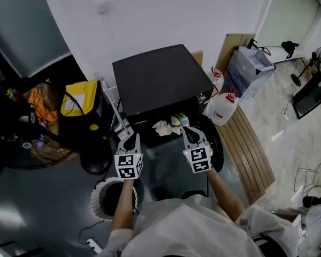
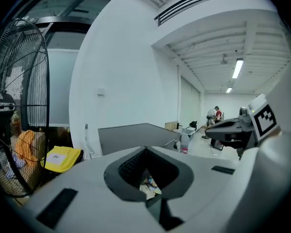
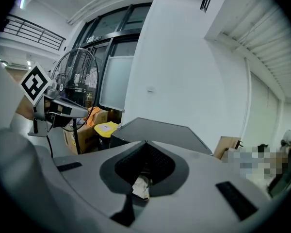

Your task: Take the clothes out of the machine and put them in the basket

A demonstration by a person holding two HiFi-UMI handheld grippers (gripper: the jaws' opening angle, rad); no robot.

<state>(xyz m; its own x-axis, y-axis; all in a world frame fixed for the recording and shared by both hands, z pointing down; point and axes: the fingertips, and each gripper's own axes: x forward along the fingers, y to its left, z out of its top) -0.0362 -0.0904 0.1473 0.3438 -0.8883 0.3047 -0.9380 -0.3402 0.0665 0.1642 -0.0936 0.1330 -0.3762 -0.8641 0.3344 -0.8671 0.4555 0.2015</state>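
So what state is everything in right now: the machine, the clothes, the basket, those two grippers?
machine: door open
clothes: piled in the machine's opening, not taken out yet
basket: on the floor, looks empty, partly hidden by an arm
left gripper: shut, empty
right gripper: shut, empty

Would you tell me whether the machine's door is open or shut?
Open: the head view shows the round door swung aside from the machine, with clothes showing in the opening.

White top [image 1: 192,232]; grey, marker-cubed left claw [image 1: 135,137] and right claw [image 1: 184,129].
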